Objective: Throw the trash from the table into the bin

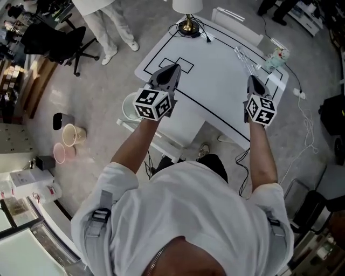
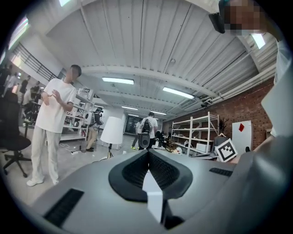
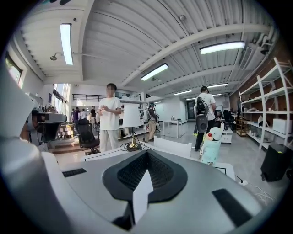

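Note:
In the head view my left gripper [image 1: 171,71] is held over the near left part of the white table [image 1: 215,81], jaws together and empty. A white round bin [image 1: 128,109] stands on the floor below it, half hidden by the marker cube. My right gripper [image 1: 252,82] hovers over the table's right side, also shut and empty. Beyond it a clear plastic piece [image 1: 244,58] lies on the table, and a teal and white item [image 1: 275,57] stands at the far right corner. The right gripper view shows that teal item [image 3: 211,147] ahead to the right of the shut right gripper [image 3: 146,156]. In the left gripper view the left gripper [image 2: 148,154] points level across the room.
A lamp [image 1: 188,11] with a brass foot and black cable stands at the table's far edge. Two cups [image 1: 70,135] lie on the floor to the left near a black office chair [image 1: 59,40]. A person in white [image 2: 52,123] stands beyond the table. Cables run on the floor at the right.

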